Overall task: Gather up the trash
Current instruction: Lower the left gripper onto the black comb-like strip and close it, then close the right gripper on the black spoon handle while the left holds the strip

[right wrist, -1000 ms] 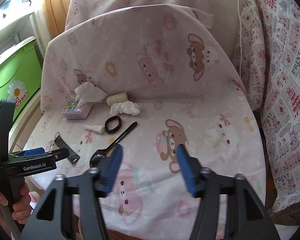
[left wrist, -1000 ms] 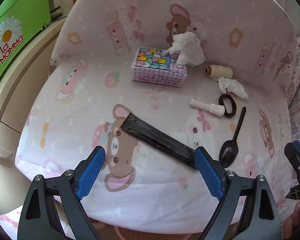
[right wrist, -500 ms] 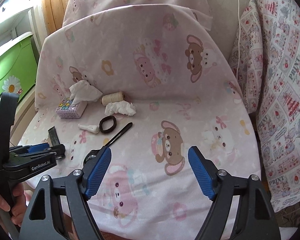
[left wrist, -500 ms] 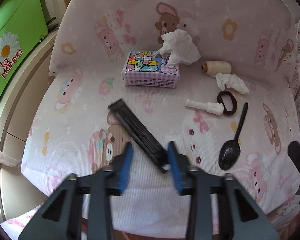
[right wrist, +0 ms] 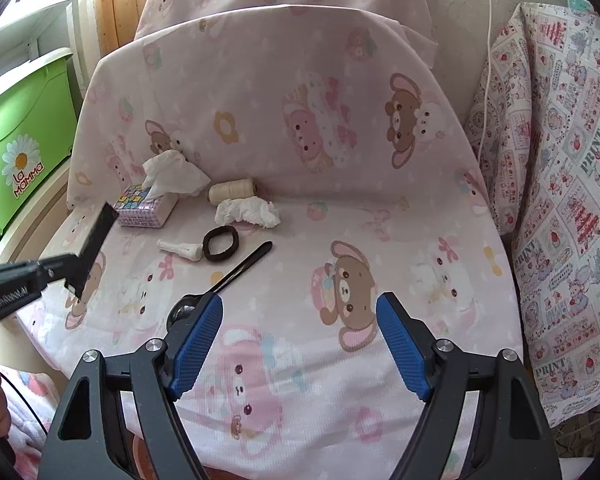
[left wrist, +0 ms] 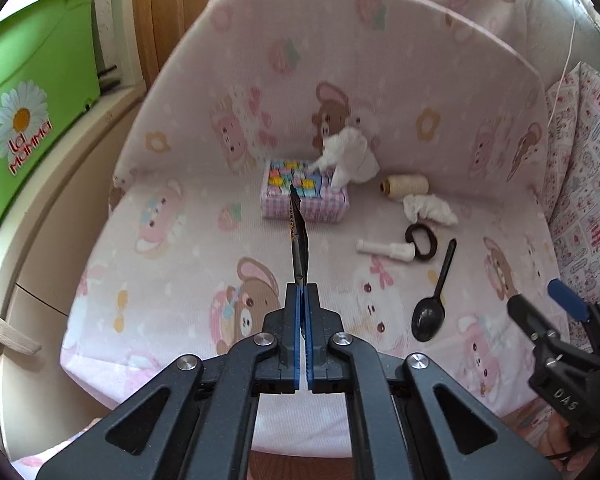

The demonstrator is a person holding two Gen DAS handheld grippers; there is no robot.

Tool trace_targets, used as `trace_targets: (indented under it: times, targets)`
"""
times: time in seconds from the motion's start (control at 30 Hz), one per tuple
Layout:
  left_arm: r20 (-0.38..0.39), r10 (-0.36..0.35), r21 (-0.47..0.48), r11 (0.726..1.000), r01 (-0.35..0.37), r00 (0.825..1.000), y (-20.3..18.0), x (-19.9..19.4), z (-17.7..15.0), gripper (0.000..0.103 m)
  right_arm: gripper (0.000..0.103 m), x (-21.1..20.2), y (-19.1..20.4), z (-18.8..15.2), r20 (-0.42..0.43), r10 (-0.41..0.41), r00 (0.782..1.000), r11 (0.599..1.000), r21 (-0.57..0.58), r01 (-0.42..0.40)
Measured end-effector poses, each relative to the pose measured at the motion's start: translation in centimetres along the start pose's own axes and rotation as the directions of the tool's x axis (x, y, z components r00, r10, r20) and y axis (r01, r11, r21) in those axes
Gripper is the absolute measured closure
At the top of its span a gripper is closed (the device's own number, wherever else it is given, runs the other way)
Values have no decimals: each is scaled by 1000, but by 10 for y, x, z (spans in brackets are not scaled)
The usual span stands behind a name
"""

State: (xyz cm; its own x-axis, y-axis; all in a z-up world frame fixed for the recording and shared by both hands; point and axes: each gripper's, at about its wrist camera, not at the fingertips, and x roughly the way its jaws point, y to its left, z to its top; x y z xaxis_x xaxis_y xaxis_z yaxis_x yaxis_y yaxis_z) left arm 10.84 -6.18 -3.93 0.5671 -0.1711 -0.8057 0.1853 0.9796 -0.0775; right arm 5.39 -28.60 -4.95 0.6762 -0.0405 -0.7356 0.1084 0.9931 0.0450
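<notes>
My left tongs [left wrist: 302, 296] pinch a flat black wrapper [left wrist: 298, 240], lifted clear of the pink bear-print chair seat [right wrist: 300, 280].

My right tongs [right wrist: 298, 344] hang spread and empty in front of the tissue box [right wrist: 146, 210]. Right of the box lie a thread spool [right wrist: 232, 191], a crumpled tissue [right wrist: 248, 212], a white plastic piece [right wrist: 180, 249], a brown hair tie [right wrist: 221, 243] and a black spoon [left wrist: 434, 300].

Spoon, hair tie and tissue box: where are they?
spoon [left wrist: 429, 317], left wrist view, on its bowl
hair tie [right wrist: 221, 242], right wrist view, on its band
tissue box [left wrist: 324, 208], left wrist view, on its front side
</notes>
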Motion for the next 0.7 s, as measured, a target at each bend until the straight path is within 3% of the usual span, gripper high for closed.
trace_targets:
  times: [0.1,0.2,0.3,0.6,0.7]
  targets:
    - [86,52,24,998,-54,995,-2,-13,5,102,22,5,8,0,-16,42,999,999,7,-42]
    - [158,125,49,990,-135,979,-3,-19,9,102,20,14,19,3,-43,66,997,998,11,-66]
    - [166,153,61,985,-165,974,-3,-18,8,102,16,26,31,7,-61,68,996,998,22,-67]
    - [142,170,-37,985,-166,975,16,-11,9,102,17,64,59,11,-74,-76,994,997,-32,74]
    - [144,171,-31,985,-168,975,15,-12,8,102,27,71,61,9,-110,-42,993,999,-24,40]
